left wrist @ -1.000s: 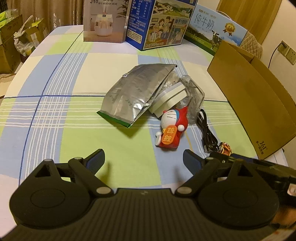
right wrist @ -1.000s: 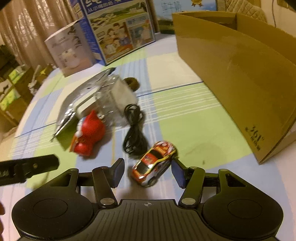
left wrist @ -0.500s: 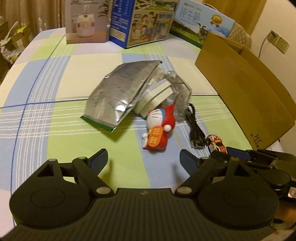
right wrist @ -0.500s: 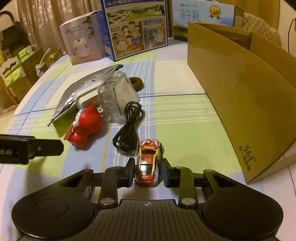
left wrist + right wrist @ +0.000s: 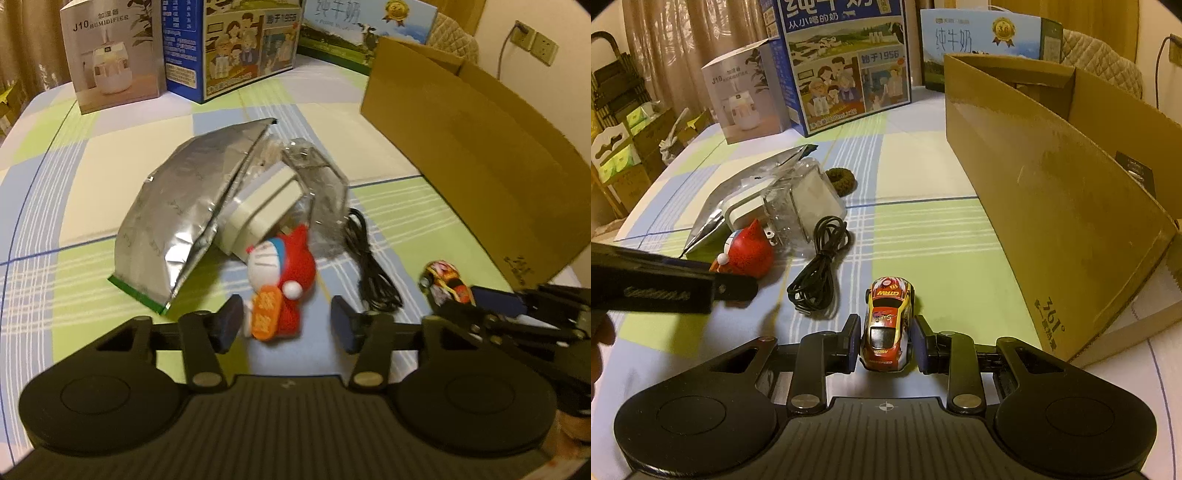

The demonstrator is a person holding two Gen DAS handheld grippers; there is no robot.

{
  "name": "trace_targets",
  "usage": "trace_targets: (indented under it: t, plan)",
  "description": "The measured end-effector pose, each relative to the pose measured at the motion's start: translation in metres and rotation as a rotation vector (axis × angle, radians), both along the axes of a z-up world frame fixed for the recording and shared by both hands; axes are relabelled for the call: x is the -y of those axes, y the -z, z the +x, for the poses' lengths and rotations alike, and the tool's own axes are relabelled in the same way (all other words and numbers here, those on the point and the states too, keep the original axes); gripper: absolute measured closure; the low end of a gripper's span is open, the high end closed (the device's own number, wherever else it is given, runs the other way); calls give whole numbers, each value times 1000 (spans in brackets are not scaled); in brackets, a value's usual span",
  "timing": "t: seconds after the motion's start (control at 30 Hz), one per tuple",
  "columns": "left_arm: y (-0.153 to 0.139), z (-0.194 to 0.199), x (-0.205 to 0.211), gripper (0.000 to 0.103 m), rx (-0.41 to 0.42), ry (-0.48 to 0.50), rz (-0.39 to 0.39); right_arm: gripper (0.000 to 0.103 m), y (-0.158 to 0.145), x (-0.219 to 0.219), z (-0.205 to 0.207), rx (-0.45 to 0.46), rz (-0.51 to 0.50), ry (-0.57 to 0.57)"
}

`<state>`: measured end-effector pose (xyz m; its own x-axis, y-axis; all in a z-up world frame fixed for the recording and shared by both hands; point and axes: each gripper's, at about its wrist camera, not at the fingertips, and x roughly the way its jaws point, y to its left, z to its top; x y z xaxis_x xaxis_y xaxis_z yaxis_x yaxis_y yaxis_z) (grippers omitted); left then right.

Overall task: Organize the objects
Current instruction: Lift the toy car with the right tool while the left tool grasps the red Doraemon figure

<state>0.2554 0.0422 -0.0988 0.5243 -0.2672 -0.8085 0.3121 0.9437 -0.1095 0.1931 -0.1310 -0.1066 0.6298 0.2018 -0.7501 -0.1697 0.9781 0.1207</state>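
Two hand-held grippers: the right hand-held gripper (image 5: 885, 345) clamps a toy car (image 5: 887, 324); the left hand-held gripper (image 5: 286, 325), jaws apart, straddles a red figurine (image 5: 282, 286).

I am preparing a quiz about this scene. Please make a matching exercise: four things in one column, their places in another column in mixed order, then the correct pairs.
Things:
1. toy car
2. red doll
3. black cable
4. cardboard box

Places:
A. standing open at the right
B. between the open left tongs
C. gripped by the right tongs
D. lying between doll and car

Pairs: 1-C, 2-B, 3-D, 4-A
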Motion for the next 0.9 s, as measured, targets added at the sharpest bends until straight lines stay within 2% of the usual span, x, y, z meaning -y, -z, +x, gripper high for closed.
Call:
trace_targets:
  t: [0.13, 0.23, 0.47, 0.6, 0.9]
  plan:
    - [3, 8, -1, 72, -4, -2, -7, 77, 0, 3, 1, -1, 17, 1]
    - [3, 9, 0, 72, -5, 6, -7, 77, 1, 4, 2, -8, 27, -1]
    - [5, 8, 8, 73, 7, 24, 58, 77, 1, 6, 1, -12, 38, -4]
    - [4, 8, 7, 77, -5, 19, 60, 77, 1, 6, 0, -11, 42, -7]
    - [-4, -26, -4, 77, -61, -47, -12, 77, -11, 4, -8, 7, 61, -37]
